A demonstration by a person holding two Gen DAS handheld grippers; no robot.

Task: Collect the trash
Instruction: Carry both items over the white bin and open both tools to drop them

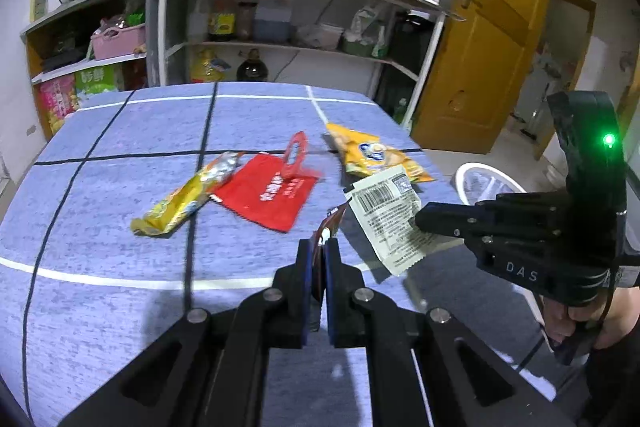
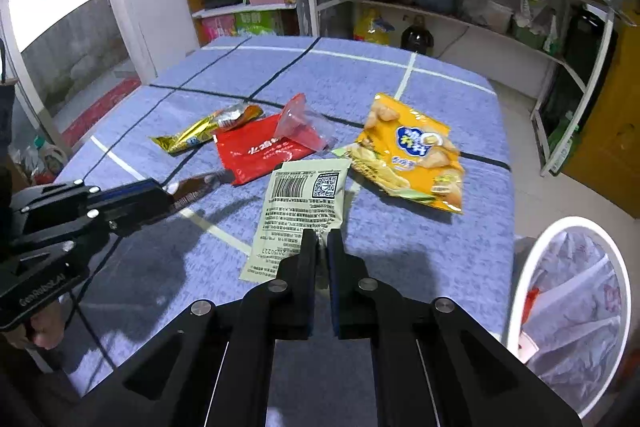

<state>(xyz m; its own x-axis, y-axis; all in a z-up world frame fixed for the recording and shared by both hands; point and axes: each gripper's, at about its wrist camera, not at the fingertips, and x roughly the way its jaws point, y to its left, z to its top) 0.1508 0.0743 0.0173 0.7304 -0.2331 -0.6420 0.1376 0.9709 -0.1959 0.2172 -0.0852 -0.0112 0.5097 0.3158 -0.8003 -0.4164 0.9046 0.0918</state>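
Observation:
My left gripper [image 1: 319, 247] is shut on a brown wrapper [image 1: 330, 225], held above the blue tablecloth [image 1: 120, 267]; the wrapper also shows in the right wrist view [image 2: 196, 189]. My right gripper [image 2: 323, 239] is shut on a pale green packet with a barcode [image 2: 302, 211], lifted off the table; the packet also shows in the left wrist view [image 1: 386, 215]. On the table lie a gold wrapper [image 2: 208, 131], a red packet [image 2: 260, 151] with a clear red bag [image 2: 300, 125] on it, and a yellow chip bag [image 2: 412, 155].
A white-rimmed bin with a plastic liner [image 2: 572, 311] stands on the floor right of the table. Kitchen shelves [image 2: 440, 15] with bottles stand behind the table. A yellow door [image 1: 480, 39] is at the far right.

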